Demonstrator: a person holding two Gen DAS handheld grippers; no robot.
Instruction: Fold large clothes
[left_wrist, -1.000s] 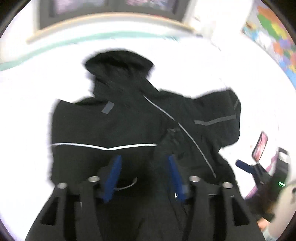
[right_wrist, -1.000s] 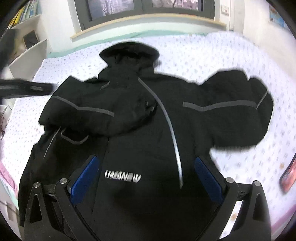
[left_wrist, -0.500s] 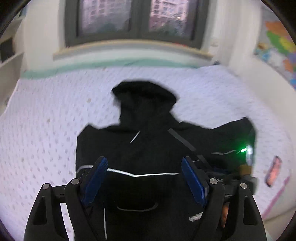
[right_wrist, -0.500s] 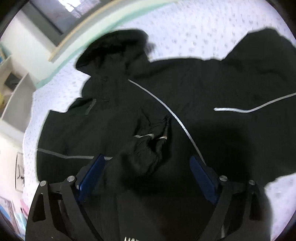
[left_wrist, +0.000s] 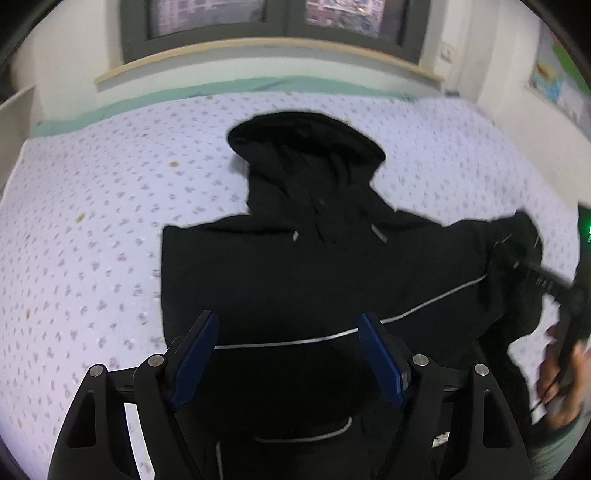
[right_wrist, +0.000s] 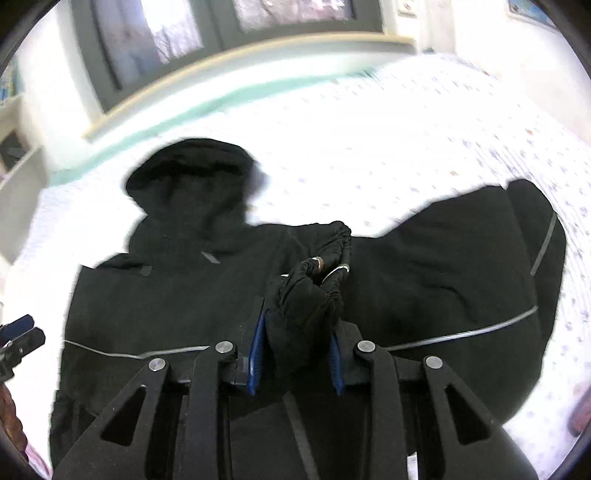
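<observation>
White dotted bed (left_wrist: 92, 221) carries one black hooded jacket (left_wrist: 295, 266); no writing readable. Left claw (left_wrist: 288, 354) open, closing slightly over it. Right claw (right_wrist: 295, 354) closing on its bunched sleeve cuff (right_wrist: 314, 288).

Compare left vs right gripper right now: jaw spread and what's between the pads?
The left gripper stands wide with nothing between its pads, though its jaws are closing slightly; the right gripper is narrow and closing on the bunched sleeve cuff.
The left gripper hangs over the jacket body; the right holds fabric raised off it.
Both have blue pads and black frames.
</observation>
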